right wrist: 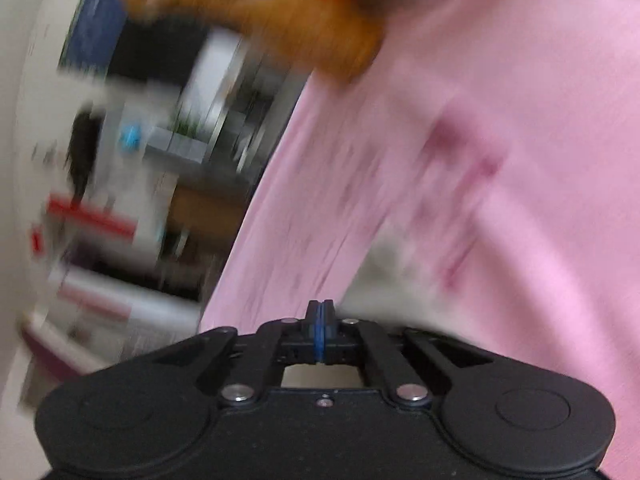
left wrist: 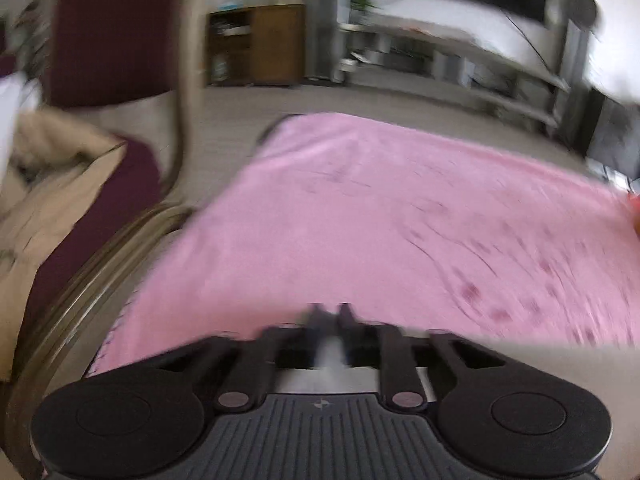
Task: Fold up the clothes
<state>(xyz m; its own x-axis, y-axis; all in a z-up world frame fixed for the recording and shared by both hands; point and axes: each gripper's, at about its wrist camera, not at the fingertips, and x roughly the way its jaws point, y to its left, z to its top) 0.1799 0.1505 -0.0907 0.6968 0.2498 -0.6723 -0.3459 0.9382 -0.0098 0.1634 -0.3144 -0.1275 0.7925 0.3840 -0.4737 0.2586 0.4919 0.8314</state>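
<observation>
Ahead of the jaws spreads a pink cloth garment (left wrist: 380, 216), soft and matt with a fine weave. The left gripper (left wrist: 331, 312) is matt black plastic, its base ribbed. The right gripper (right wrist: 320, 308) shows 2 shiny metal screws.

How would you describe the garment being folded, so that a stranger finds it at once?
In the left wrist view, find the grey floor ahead of the left gripper. The pink cloth spreads across the middle. Unlike the beige and maroon fabric on its left, it is pale pink with small dark marks.

Motion blur smears the pink cloth's (right wrist: 500, 160) print and the orange-brown shape (right wrist: 304, 28) above it.
</observation>
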